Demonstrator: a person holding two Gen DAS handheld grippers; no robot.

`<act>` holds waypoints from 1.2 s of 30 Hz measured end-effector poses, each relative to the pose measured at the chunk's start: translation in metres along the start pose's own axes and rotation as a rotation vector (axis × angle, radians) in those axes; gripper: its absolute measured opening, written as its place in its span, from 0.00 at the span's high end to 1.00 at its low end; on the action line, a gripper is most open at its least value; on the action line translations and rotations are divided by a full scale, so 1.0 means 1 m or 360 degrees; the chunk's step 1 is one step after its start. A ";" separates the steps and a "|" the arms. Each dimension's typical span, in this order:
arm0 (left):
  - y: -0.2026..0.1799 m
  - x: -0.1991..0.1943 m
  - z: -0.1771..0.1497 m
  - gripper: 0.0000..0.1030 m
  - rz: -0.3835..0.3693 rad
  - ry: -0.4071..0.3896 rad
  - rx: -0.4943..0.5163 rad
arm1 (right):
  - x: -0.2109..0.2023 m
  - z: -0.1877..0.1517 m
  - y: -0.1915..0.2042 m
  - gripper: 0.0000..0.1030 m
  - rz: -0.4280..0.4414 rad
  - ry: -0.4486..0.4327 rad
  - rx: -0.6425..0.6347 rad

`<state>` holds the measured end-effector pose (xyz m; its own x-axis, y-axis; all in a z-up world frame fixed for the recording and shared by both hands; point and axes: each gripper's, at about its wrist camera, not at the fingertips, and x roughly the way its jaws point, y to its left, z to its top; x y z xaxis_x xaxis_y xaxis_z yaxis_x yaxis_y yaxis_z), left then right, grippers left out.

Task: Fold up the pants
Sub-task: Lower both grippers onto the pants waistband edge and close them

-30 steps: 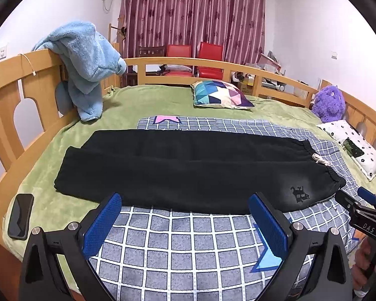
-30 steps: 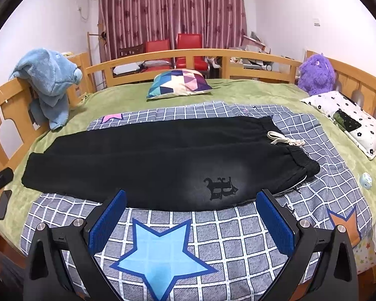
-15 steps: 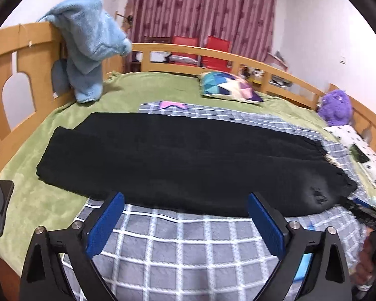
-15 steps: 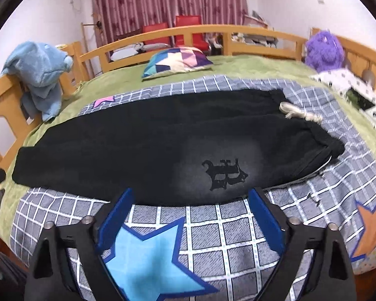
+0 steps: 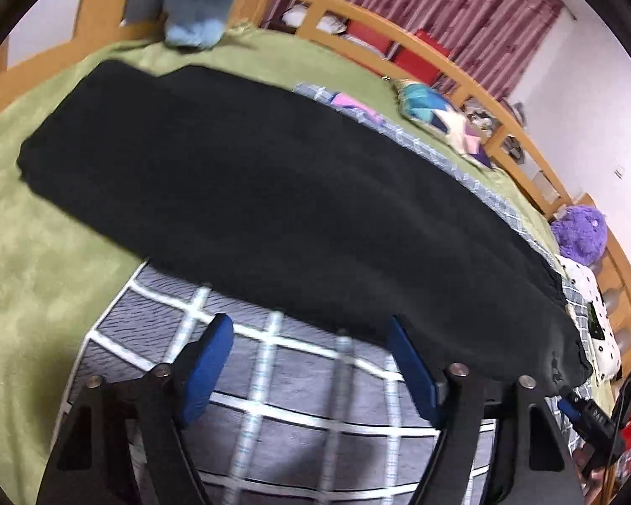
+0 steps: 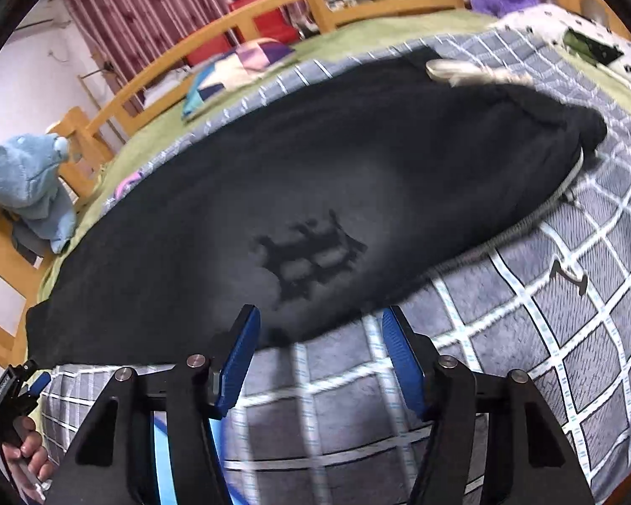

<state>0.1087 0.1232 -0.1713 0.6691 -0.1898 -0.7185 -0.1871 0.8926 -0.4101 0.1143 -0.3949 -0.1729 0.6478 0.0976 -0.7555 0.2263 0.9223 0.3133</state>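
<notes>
Pants (image 5: 298,210) x1 flat on bed, left hand-held gripper (image 5: 311,362) spread, right hand-held gripper (image 6: 320,364) spread

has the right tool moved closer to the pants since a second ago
Yes. The right tool has come forward and down toward the near edge of the black pants; its fingertips now reach that edge, where a strip of the checked blanket lay between them before.

The black pants (image 5: 298,219) lie flat and stretched lengthwise across the bed, folded along their length so the legs lie one on the other, the far one showing a little beyond. The cuffs point left, the elastic waistband right, with a pale drawstring (image 6: 471,73) at the far waist corner. A dark emblem (image 6: 311,256) sits near the front edge.
</notes>
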 end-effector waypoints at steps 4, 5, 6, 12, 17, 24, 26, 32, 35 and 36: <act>0.017 0.002 0.002 0.37 -0.0116 0.0005 -0.0155 | 0.001 0.000 -0.013 0.45 0.0060 -0.0021 0.0057; 0.018 0.003 0.003 0.37 -0.0137 0.0007 -0.0174 | 0.000 0.000 -0.015 0.45 0.0079 -0.0029 0.0072; 0.019 0.004 0.002 0.37 -0.0151 0.0007 -0.0186 | -0.001 0.001 -0.018 0.45 0.0107 -0.0042 0.0105; 0.017 0.012 -0.001 0.39 -0.0143 -0.0020 -0.0201 | 0.010 0.007 -0.033 0.45 0.0239 0.0003 0.0293; 0.026 0.015 0.005 0.52 -0.0121 -0.0055 -0.0240 | 0.016 0.008 -0.036 0.46 0.0290 0.0011 0.0368; 0.040 0.017 0.010 0.56 -0.0180 -0.0080 -0.0371 | 0.017 0.006 -0.043 0.61 0.0247 -0.0102 0.0473; 0.042 0.019 0.012 0.55 -0.0202 -0.0055 -0.0373 | 0.018 0.008 -0.042 0.61 0.0239 -0.0098 0.0454; 0.050 0.026 0.018 0.55 -0.0275 -0.0065 -0.0466 | 0.029 0.021 -0.040 0.61 0.0184 -0.0098 0.0459; 0.047 0.029 0.020 0.60 -0.0246 -0.0087 -0.0459 | 0.033 0.024 -0.041 0.76 0.0151 -0.0110 0.0471; 0.047 0.029 0.020 0.67 -0.0234 -0.0104 -0.0456 | 0.034 0.024 -0.041 0.78 0.0138 -0.0119 0.0483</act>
<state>0.1338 0.1673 -0.2004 0.7472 -0.2731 -0.6059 -0.2736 0.7043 -0.6550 0.1446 -0.4381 -0.1972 0.7234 0.1329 -0.6775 0.3670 0.7572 0.5404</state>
